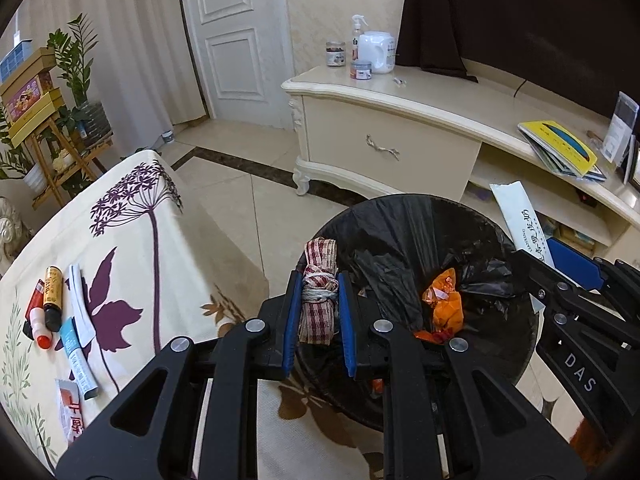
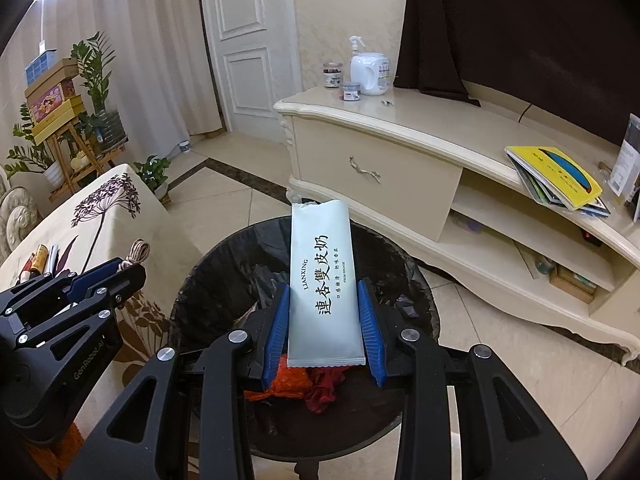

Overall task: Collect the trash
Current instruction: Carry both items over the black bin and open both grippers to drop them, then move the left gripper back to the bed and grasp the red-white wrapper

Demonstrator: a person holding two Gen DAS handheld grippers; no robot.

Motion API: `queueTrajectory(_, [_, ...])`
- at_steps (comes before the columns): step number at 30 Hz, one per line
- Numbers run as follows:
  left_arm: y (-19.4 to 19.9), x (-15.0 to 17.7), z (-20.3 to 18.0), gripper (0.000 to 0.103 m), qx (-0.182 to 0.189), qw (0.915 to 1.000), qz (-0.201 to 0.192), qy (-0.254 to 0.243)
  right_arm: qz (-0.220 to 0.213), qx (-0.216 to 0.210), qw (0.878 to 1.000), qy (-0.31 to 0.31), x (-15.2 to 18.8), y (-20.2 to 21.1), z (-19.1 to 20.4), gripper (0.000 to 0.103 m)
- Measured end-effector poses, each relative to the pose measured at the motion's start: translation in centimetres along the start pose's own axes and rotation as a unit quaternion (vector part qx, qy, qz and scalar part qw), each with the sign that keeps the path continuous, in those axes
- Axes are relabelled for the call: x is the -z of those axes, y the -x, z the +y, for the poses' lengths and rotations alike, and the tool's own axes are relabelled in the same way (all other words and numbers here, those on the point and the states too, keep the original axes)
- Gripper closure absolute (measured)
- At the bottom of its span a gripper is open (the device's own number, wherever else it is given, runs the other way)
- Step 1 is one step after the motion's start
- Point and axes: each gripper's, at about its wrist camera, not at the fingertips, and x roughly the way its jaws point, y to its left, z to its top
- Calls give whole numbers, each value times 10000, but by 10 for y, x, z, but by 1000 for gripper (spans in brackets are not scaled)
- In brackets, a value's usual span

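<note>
You're facing a white panelled door (image 2: 244, 40) at upper centre, cream TV cabinet (image 2: 400, 152) right, tiled floor (image 2: 224, 196) below.

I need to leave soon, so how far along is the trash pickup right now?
Partly done. Orange wrappers already lie in the black-lined bin. In hand, both over the bin: the left gripper holds a checkered ribbon bundle, the right gripper a white packet. Left: small tubes and packets on the tablecloth.
</note>
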Motion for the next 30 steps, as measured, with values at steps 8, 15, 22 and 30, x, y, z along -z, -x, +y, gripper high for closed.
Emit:
queueTrajectory(8, [-2,-2,-2,59,18,10000,48,4,-11,64,9999,-81,-1,-2,-4,58])
queueTrajectory(15, [7,0,9,36,-97,9998,-80,152,-62,160,9998,-128,-1,1,-6,44])
queueTrajectory(22, [23,5,34,29,-269,9990,-136,333,-123,93,9999,-73,-1,10,10,37])
queueTrajectory(30, [52,26,79,25,-636,9957,-213,640,-164,-213,9995,182,1,19,47,33])
